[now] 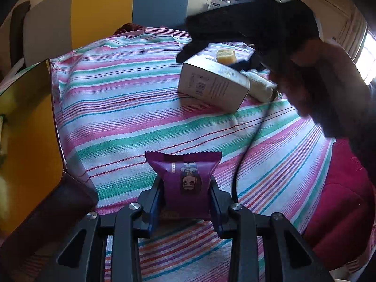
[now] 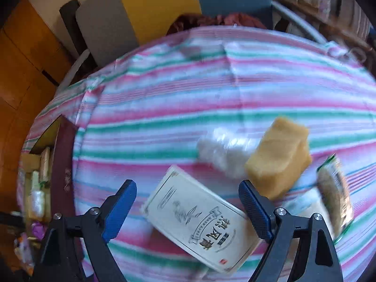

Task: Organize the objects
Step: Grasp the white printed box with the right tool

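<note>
My left gripper (image 1: 186, 189) is shut on a purple snack packet (image 1: 185, 178) and holds it over the striped tablecloth (image 1: 122, 108). My right gripper (image 2: 188, 197) is open and hovers above a cream box with printed characters (image 2: 199, 221); the box lies between its blue pads (image 2: 119, 211). In the left wrist view the same box (image 1: 211, 82) lies at the far right under the right gripper's black body (image 1: 253, 23). A yellow wrapped block (image 2: 279, 159) and a clear wrapped white item (image 2: 223, 152) lie just beyond the box.
A green-edged packet (image 2: 336, 192) lies at the right. An open box with a yellow inside (image 1: 28, 136) stands at the table's left edge; it also shows with several items inside in the right wrist view (image 2: 37, 176). Chairs (image 1: 131, 7) stand behind the table. Red cloth (image 1: 340, 199) lies at right.
</note>
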### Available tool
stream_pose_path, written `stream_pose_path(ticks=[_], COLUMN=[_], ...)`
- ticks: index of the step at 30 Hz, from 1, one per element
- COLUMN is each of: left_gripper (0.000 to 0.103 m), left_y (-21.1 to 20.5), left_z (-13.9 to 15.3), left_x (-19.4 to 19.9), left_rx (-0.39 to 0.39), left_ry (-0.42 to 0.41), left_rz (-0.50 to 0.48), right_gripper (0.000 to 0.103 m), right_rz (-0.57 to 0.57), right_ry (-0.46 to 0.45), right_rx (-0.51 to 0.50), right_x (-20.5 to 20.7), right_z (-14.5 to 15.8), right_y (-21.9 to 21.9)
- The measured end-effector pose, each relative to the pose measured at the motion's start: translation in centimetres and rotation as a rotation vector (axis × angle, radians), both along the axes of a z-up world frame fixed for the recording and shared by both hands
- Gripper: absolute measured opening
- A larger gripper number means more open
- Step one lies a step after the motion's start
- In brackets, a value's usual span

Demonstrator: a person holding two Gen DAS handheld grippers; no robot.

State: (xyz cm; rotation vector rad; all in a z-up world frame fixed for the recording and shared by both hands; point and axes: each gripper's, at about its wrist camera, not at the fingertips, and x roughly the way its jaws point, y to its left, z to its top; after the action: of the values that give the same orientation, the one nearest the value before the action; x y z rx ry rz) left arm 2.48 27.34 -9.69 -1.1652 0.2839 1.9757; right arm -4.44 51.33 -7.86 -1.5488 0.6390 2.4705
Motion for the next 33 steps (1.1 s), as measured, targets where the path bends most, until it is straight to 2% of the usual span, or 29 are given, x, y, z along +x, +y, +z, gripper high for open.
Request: stream_pose_path(ticks=[4,10,16,24,33], left_gripper=[0.035,0.035,0.036,0.037,0.037], left_y=[-0.1,-0.4,-0.5,-0.3,-0.4], left_z=[0.0,0.0,0.1,0.0,0.1], left_x=[-0.1,-0.1,0.2,0.6,0.8], left_rx=[0.013,0.020,0.012,-0.010,-0.008], left_ry=[-0.005,-0.011,-0.005,0.025,0.031], left_rz=[0.000,0.007,0.012,0.018,0.019], right_gripper=[0.089,0.091,0.091,0.091,0.091], right_rz=[0.054,0.053,0.056,0.071,0.051], right_ry=[-0.020,-0.036,0.026,0.022,0.075], right_rx=[-0.087,-0.029,0.032,0.093,0.139], right_x=[2.9,6.5,6.6,6.2,6.1], right_z=[-1.1,-2.9,-2.3,-2.0,-0.9], right_y=[-1.0,-2.1,-2.4,-2.4,-2.6])
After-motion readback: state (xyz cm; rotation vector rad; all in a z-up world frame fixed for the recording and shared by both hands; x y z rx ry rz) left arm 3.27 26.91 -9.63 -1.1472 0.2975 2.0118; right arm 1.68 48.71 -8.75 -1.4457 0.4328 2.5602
